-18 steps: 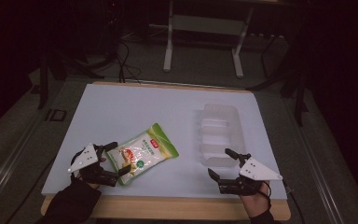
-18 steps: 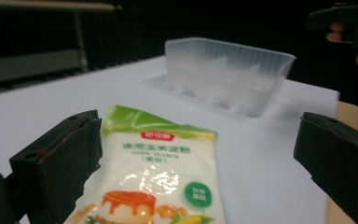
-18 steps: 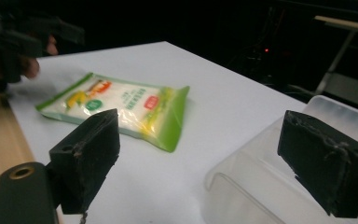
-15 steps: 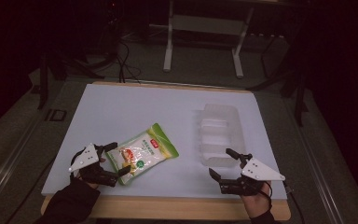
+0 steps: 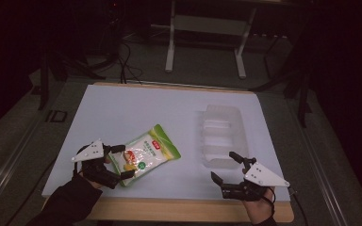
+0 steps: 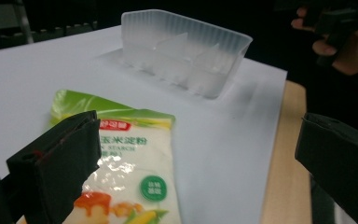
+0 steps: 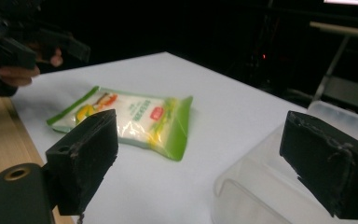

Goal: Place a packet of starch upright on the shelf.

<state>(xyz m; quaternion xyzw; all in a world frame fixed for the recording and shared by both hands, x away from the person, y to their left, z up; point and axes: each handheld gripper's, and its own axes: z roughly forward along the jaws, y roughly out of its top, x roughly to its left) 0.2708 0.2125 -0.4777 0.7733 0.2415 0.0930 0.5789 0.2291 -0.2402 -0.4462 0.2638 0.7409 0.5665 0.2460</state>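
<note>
We see the corn starch packet (image 5: 147,153) lying flat on the table (image 5: 136,108) left of the clear plastic tray (image 5: 222,133), its near end between the released left gripper (image 5: 122,161), while the right gripper (image 5: 224,165) gapes empty just before that tray.

The starch packet (image 6: 130,172) carries the readable print: a line of Chinese characters, 玉米淀粉, across its white face, with the Latin word "STARCH" beneath. Its red label and green round badge hold characters too small to read.
</note>
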